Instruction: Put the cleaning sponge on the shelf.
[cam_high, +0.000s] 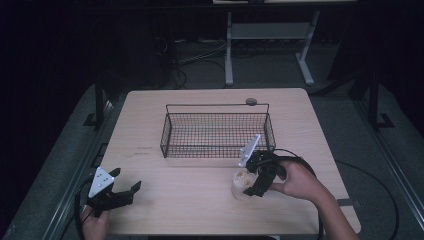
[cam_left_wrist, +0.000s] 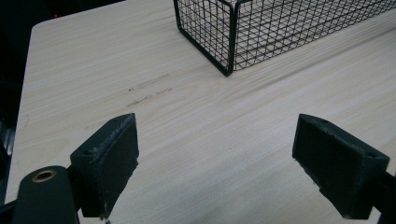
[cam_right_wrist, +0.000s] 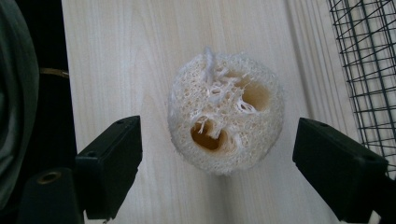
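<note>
The right tongs (cam_right_wrist: 217, 154) point down over a loofah (cam_right_wrist: 226, 112), jaws spread wide on either side of it without touching, apparently lined up for a grab. The loofah lies on the counter (cam_high: 190, 200) just in front of the wire basket (cam_high: 217, 131), a likely destination. The left tongs (cam_high: 125, 186) wait released and empty near the counter's front left corner. The counter is pale wood grain; the room beyond is dark, with cables on the floor.
</note>
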